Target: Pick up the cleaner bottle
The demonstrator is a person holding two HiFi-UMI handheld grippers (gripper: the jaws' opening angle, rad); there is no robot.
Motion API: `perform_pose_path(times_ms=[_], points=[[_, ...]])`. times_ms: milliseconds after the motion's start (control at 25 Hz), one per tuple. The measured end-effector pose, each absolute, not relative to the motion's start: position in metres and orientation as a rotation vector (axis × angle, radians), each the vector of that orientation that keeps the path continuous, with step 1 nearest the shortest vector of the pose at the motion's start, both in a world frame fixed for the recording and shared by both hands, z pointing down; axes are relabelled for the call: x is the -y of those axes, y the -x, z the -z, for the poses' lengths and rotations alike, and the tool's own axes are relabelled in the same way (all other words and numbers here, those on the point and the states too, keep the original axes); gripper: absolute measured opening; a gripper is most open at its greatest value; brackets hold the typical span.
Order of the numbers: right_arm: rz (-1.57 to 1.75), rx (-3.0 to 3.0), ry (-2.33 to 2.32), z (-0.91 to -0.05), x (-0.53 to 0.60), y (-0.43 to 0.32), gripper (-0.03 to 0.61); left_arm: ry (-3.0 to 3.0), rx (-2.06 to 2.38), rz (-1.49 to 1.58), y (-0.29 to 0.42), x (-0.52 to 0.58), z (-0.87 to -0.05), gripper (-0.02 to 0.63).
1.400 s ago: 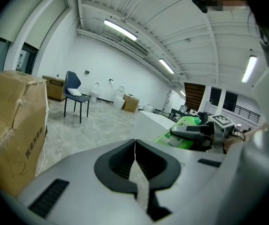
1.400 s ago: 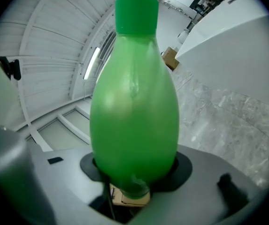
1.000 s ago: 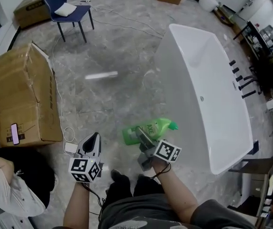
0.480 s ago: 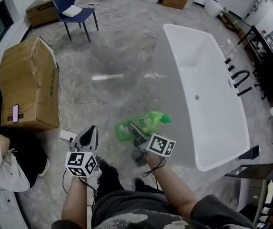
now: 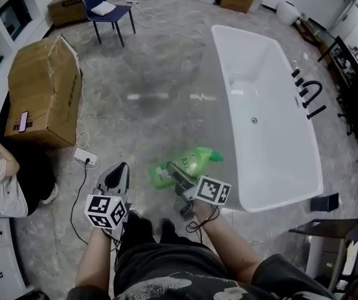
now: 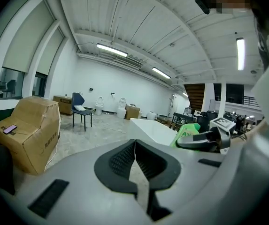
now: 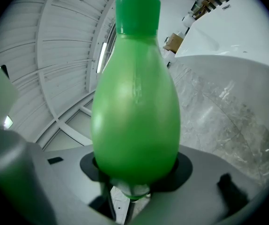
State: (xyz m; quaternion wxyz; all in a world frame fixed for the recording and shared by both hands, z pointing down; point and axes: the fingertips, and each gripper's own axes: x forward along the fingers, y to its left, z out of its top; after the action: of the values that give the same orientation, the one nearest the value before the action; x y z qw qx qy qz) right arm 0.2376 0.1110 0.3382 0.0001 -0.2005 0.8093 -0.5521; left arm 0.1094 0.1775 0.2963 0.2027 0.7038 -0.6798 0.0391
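The green cleaner bottle (image 5: 188, 162) lies on its side in the air, cap toward the white bathtub (image 5: 272, 105). My right gripper (image 5: 176, 171) is shut on its body, above the grey floor. In the right gripper view the bottle (image 7: 136, 97) fills the frame, wedged between the dark pads, cap pointing away. My left gripper (image 5: 119, 172) hangs beside it on the left with nothing in it. Its jaws (image 6: 134, 154) meet along a thin line in the left gripper view. There the bottle (image 6: 186, 132) and the right gripper (image 6: 203, 139) show at the right.
A big cardboard box (image 5: 44, 86) stands at the left, a blue chair (image 5: 107, 8) farther back. A power strip (image 5: 84, 159) and its cable lie on the floor near my left gripper. A person (image 5: 0, 183) crouches at the left edge. More boxes line the far wall.
Both grippers travelled together across the room with the bottle still gripped. The bathtub and the box have shifted in the head view, and the tub's near end now lies beside the bottle.
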Motion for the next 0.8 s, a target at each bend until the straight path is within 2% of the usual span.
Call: perform_pose_path(times_ms=[400,800], points=[[1.692,-2.583,0.607,-0.332,-0.155,-0.269,0.201,-1.944,1.866,-0.065,-0.159,-0.225,-0.300,0.015],[1.673,-2.598,0.620,-0.328,-0.251,-0.261,0.201,-1.954,1.852,-0.088,-0.154,-0.326,-0.300,0.015]])
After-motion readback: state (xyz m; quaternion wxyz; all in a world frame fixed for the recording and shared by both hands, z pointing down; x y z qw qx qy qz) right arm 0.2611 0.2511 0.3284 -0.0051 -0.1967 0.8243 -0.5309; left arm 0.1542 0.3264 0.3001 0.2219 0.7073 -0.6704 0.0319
